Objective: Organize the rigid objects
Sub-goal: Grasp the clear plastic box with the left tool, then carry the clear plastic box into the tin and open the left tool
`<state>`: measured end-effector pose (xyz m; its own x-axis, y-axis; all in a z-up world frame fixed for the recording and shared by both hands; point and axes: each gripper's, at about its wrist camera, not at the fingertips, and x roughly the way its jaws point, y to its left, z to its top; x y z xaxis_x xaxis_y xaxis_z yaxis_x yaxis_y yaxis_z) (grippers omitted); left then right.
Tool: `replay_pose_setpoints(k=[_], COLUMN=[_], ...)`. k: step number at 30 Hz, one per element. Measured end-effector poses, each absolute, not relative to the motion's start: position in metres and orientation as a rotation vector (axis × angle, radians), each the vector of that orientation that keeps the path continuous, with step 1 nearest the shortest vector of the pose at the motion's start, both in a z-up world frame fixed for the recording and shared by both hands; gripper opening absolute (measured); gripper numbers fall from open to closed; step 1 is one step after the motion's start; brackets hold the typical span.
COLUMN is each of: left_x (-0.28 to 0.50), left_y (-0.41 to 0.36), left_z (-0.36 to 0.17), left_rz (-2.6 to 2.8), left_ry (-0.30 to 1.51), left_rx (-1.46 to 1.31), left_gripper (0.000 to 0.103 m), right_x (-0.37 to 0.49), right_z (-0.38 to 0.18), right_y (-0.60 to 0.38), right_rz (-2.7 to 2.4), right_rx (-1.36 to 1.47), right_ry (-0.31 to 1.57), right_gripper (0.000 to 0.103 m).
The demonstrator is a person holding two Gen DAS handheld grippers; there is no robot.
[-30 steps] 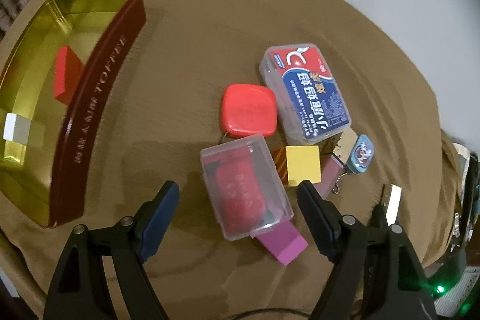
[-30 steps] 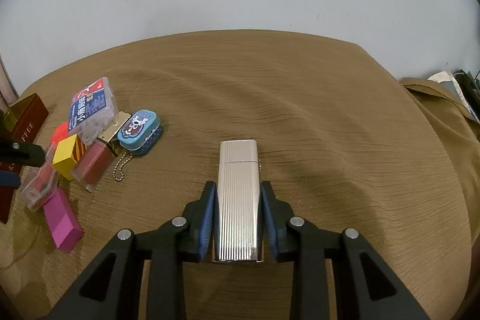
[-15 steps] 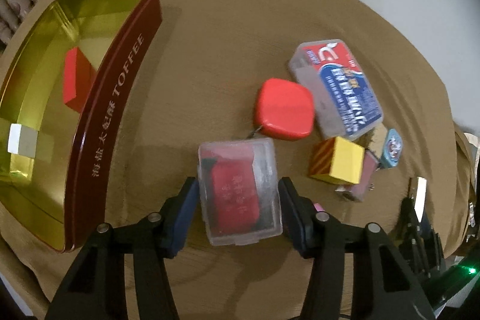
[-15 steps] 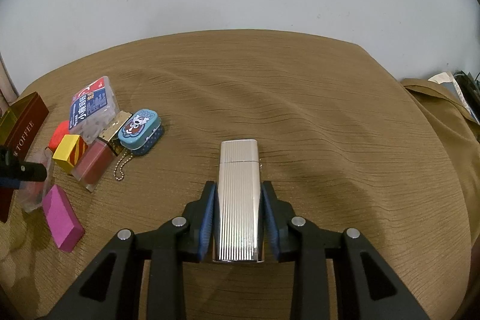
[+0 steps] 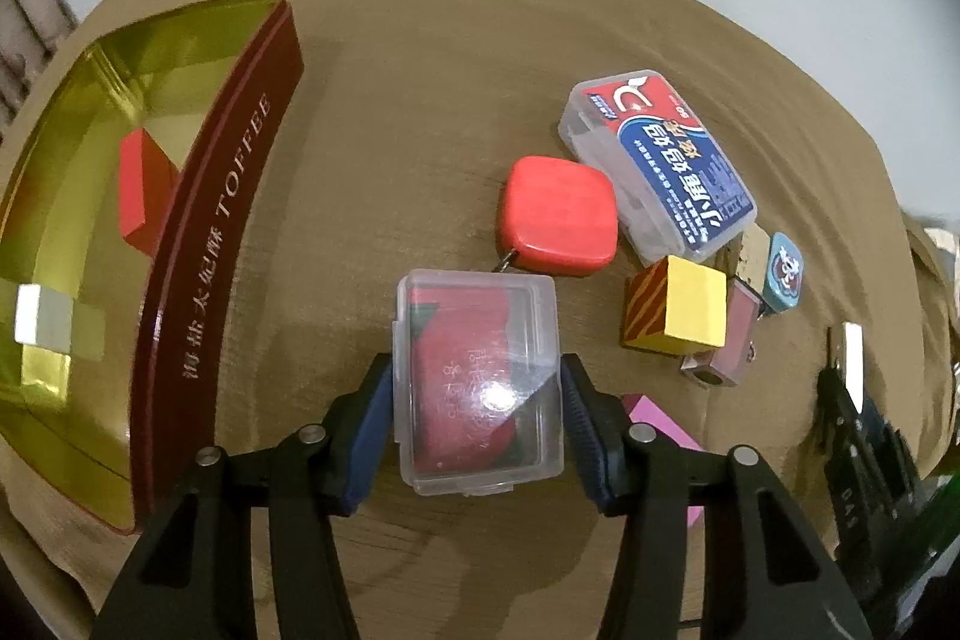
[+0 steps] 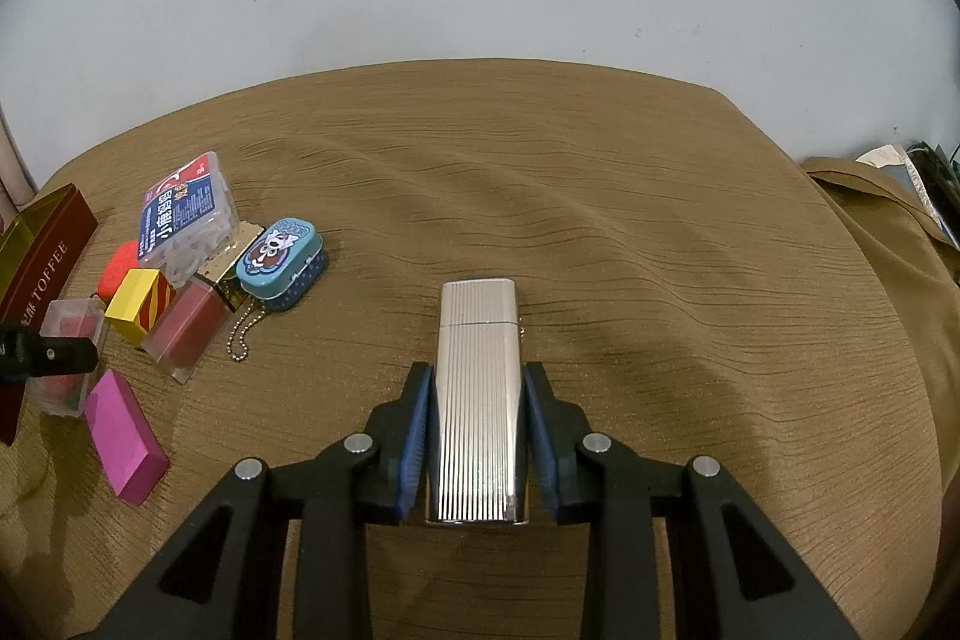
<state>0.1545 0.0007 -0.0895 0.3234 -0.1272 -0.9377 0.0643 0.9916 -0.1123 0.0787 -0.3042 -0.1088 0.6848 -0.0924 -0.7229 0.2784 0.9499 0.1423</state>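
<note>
My left gripper (image 5: 477,379) has its blue pads against both long sides of a clear plastic box (image 5: 480,316) with a red insert, and its jaws are closing on it. The box lies on the brown cloth just right of the open gold-lined toffee tin (image 5: 222,220). Inside the tin lie a red block (image 5: 144,196) and a white and grey block (image 5: 36,322). My right gripper (image 6: 477,382) is shut on a ribbed silver lighter (image 6: 478,316), low over the cloth.
Beyond the clear box sit a red rounded square (image 5: 561,217), a blue-labelled clear case (image 5: 660,166), a yellow cube (image 5: 678,304), a small blue tin (image 5: 783,274) and a dark red cased item (image 5: 735,340). A pink block (image 6: 123,436) lies nearer. Cloth-covered clutter borders the right edge (image 6: 888,196).
My left gripper moved in over the clear plastic box and its wide jaws closed onto the box's sides. The right gripper and the lighter stayed put.
</note>
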Motion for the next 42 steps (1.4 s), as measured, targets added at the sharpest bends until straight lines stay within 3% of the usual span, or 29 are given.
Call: replay_pose_setpoints(k=[13, 24, 33, 42], left_x=[0.133, 0.135, 0.142, 0.156], left_y=[-0.005, 0.056, 0.127, 0.149], left_z=[-0.060, -0.017, -0.015, -0.037], left_rz=[-0.141, -0.060, 0.051, 0.125], left_ry=[1.127, 1.053, 1.056, 1.072], left_rx=[0.054, 0.059, 0.001, -0.015], left_gripper=[0.049, 0.049, 0.049, 0.049], right_x=[0.078, 0.078, 0.078, 0.079], right_z=[-0.108, -0.109, -0.108, -0.108], right_y=[-0.304, -0.304, -0.304, -0.303], right_rz=[-0.210, -0.210, -0.211, -0.212], right_rx=[0.251, 0.251, 0.249, 0.244], right_ry=[0.792, 0.792, 0.792, 0.794], right_gripper=[0.031, 0.031, 0.031, 0.031])
